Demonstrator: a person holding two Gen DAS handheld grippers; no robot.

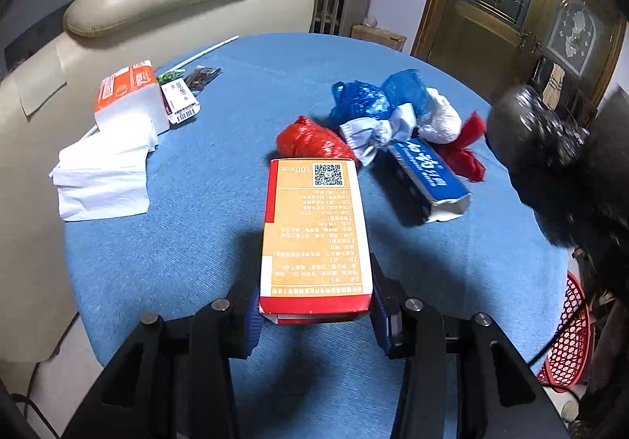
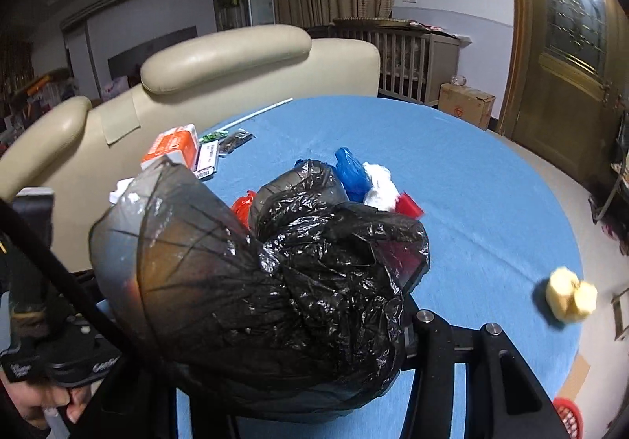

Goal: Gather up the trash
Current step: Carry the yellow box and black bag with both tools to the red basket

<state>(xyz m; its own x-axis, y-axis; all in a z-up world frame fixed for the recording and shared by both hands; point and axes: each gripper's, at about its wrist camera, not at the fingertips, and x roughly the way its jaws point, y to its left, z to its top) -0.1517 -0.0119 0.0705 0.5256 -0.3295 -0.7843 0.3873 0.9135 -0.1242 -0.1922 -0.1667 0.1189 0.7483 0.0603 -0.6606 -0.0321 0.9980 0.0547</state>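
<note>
My left gripper (image 1: 314,305) is shut on an orange and red carton (image 1: 314,234) and holds it just above the blue table (image 1: 196,242). Beyond it lie a red bag (image 1: 310,140), a crumpled blue bag (image 1: 373,96), white wads (image 1: 440,120) and a blue box (image 1: 428,183). My right gripper (image 2: 275,321) is shut on a black trash bag (image 2: 275,281) that fills its view and hides the fingertips. The bag also shows at the right edge of the left wrist view (image 1: 550,155).
A tissue pack (image 1: 125,93) and loose tissues (image 1: 102,171) lie at the table's left. A yellowish scrap (image 2: 570,295) sits near the table's right edge. A cream sofa (image 1: 157,6) stands behind. A red basket (image 1: 570,340) is on the floor at the right.
</note>
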